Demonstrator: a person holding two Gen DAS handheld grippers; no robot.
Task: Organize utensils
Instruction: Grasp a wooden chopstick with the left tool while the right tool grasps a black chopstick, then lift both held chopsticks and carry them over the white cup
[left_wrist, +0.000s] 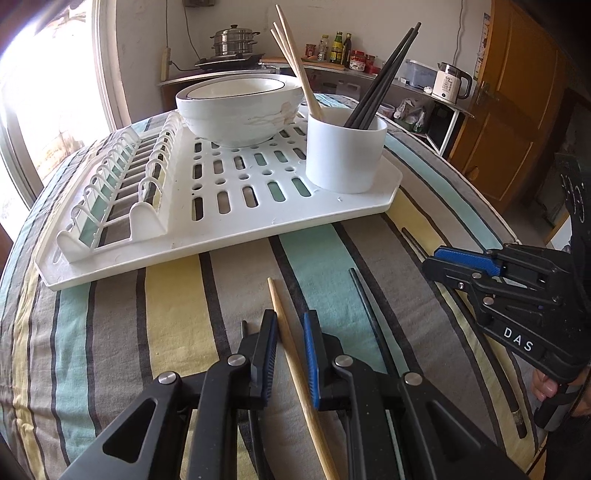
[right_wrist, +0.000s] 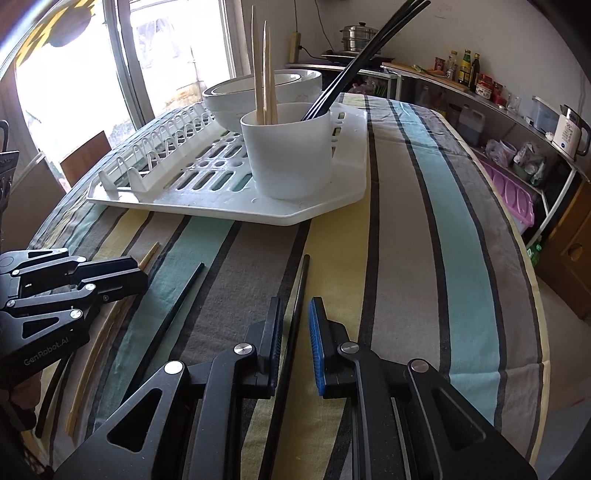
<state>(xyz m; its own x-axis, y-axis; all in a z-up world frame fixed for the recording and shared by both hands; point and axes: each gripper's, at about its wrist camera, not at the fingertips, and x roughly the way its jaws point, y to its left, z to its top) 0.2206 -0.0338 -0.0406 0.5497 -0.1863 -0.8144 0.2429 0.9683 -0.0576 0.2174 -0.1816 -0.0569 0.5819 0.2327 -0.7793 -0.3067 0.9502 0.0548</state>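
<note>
Two open tools (left_wrist: 290, 332) (right_wrist: 295, 314) straddle one chopstick each (left_wrist: 295, 362) (right_wrist: 291, 332).

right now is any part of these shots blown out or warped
Left wrist view: the window is blown out white on the left, and the drying rack bows with the fisheye. Right wrist view: the window glares too, and the striped tablecloth curves; both views are dark in the corners.

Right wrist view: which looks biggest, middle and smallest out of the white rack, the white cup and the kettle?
1. White rack, widest by far.
2. White cup, standing on the rack.
3. Kettle, tiny here, but it sits far back on the shelf, so its real size against the cup is unsure.
</note>
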